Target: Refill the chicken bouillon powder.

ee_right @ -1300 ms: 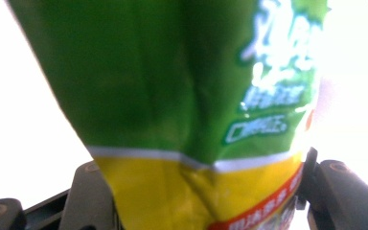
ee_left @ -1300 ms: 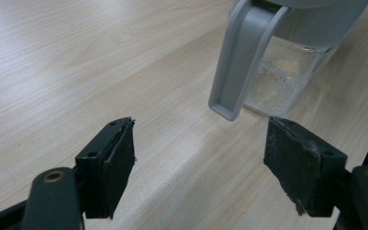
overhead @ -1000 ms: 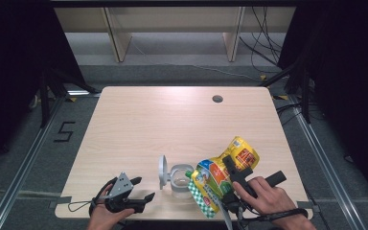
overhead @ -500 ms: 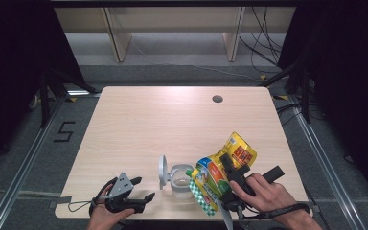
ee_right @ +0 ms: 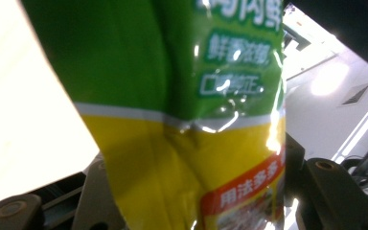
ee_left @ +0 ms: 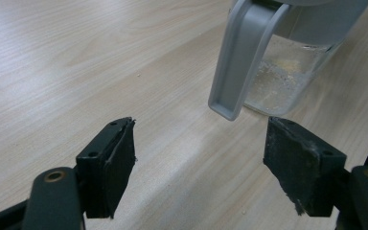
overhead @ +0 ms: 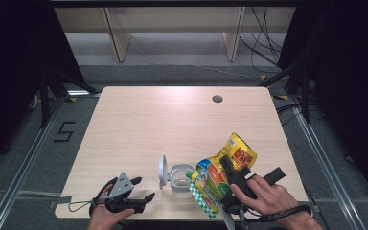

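Yellow-green pouch [overhead: 220,175] clamped in right tool [overhead: 230,179], jaws just closing on it, tipped over open jar [overhead: 178,175] at counter [overhead: 172,120] front; pour pending; left tool [overhead: 141,189] apart, idle.

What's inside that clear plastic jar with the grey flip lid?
The clear plastic jar with its grey flip lid holds a thin layer of pale yellowish granules at the bottom. In the high view, the green and yellow foil pouch covers its right side.
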`<state>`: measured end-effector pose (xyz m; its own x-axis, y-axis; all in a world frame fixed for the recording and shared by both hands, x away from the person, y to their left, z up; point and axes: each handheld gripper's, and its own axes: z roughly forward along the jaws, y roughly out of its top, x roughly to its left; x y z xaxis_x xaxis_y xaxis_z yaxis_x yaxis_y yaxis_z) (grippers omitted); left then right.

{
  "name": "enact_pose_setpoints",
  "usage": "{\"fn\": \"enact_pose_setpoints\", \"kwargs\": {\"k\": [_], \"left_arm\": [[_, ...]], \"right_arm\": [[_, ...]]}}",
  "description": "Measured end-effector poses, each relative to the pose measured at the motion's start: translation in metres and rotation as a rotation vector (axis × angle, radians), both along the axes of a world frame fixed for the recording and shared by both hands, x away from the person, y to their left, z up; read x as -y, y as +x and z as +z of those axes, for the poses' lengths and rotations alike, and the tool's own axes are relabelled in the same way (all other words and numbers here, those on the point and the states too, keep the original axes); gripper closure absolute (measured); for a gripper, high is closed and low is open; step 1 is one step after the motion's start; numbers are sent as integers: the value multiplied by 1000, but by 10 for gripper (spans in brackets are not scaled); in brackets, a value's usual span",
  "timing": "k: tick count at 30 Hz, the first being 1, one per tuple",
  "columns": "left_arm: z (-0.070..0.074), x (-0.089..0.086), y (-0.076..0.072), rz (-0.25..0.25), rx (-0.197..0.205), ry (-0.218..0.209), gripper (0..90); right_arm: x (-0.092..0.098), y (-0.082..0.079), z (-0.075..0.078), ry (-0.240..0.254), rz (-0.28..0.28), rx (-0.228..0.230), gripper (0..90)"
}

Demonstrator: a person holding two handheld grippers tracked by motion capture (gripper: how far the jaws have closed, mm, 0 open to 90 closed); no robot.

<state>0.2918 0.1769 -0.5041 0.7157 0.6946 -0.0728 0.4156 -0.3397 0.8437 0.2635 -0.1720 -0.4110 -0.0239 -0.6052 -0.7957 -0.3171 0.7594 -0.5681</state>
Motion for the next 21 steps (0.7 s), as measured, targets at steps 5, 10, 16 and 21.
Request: {"fn": "enact_pose_setpoints", "kwargs": {"k": [5,10,16,21], "left_arm": [[0,-2,1,-12,10,2,257],[0,-1,0,-2,2,3,258],[1,-2,0,6,7,0,258],[1,0,-1,-22,21,-7,256]], "right_arm": [[-3,1,3,-31,0,-14,493],[-7,3,7,-82,18,-3,493],[-7,1,9,-96,20,4,494],[-6,-1,15,-116,32,12,495]]}}
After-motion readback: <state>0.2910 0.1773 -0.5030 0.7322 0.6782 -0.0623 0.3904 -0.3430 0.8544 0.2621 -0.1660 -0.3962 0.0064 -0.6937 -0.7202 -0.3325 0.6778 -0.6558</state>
